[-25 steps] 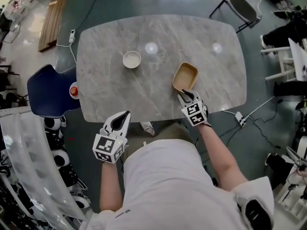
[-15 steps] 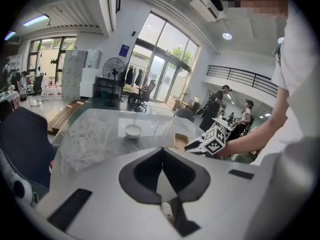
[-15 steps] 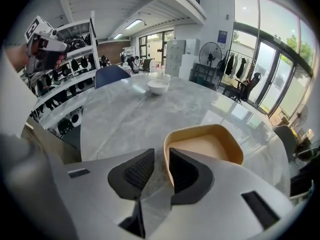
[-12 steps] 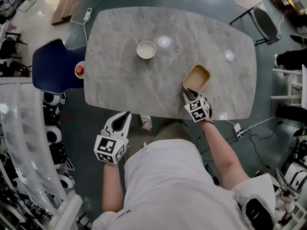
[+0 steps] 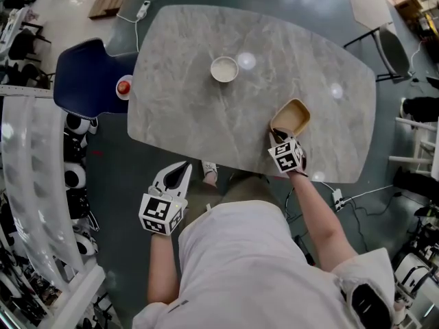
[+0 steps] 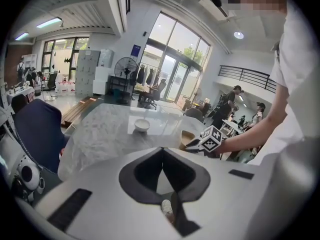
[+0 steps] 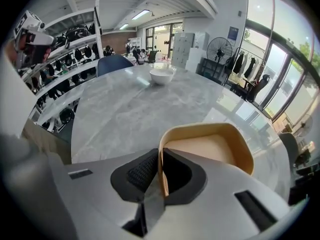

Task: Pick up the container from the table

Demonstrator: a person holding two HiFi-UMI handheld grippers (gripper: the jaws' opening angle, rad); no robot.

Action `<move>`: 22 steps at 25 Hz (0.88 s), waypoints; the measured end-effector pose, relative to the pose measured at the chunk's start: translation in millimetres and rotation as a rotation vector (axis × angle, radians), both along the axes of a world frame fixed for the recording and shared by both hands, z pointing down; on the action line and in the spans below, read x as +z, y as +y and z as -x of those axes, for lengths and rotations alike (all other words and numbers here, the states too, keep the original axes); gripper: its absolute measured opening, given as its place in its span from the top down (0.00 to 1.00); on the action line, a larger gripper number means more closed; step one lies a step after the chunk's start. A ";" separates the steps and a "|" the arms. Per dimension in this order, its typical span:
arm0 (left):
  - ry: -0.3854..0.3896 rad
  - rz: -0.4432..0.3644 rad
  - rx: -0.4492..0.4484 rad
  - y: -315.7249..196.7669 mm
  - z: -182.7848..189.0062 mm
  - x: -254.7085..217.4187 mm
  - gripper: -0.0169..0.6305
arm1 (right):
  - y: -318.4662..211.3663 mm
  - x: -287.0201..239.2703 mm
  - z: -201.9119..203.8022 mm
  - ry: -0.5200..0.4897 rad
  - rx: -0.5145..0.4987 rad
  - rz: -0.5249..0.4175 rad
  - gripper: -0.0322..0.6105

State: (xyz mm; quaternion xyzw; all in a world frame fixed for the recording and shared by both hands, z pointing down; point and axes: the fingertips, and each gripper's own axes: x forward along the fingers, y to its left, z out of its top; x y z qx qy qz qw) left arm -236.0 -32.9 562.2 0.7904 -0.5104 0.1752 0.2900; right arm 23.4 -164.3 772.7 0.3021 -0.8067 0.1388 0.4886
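Container: tan, rounded-square tray at about 4 o'clock on the table, close to the near edge; its floor showed bare and tan.
Bowl: white, round, at about 12 o'clock from the table's middle, well apart from the container; its contents could not be made out.
Right gripper: jaws pinched the container's near wall, one jaw inside the rim and one outside.
Left gripper: jaws pressed together at the tips with nothing between them; held off the table at about 7 o'clock, over the floor.
Table: grey marbled top with rounded corners and two bright light spots on it.
Chair: dark blue, just beside the table at 9 o'clock, with a small red thing at its table-side edge.
Room: grey floor, white shelving at 8 o'clock, tall windows and a standing fan beyond the table.
Change: the right gripper had stayed at the container's near rim and the left had stayed off the table. The table appeared turned clockwise in the head view. Whether the container had left the top could not be told.
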 end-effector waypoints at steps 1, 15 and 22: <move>-0.002 0.000 -0.002 0.3 0.4 0.1 0.97 | -0.8 -0.1 0.7 0.000 -0.002 -0.003 0.89; -0.016 -0.019 -0.005 -8.3 -2.5 -1.5 0.97 | -6.5 -17.1 3.2 -0.037 -0.015 -0.047 0.90; -0.007 -0.041 0.034 -18.8 -11.9 -7.1 0.97 | -10.9 -44.6 -5.7 -0.077 0.045 -0.070 0.90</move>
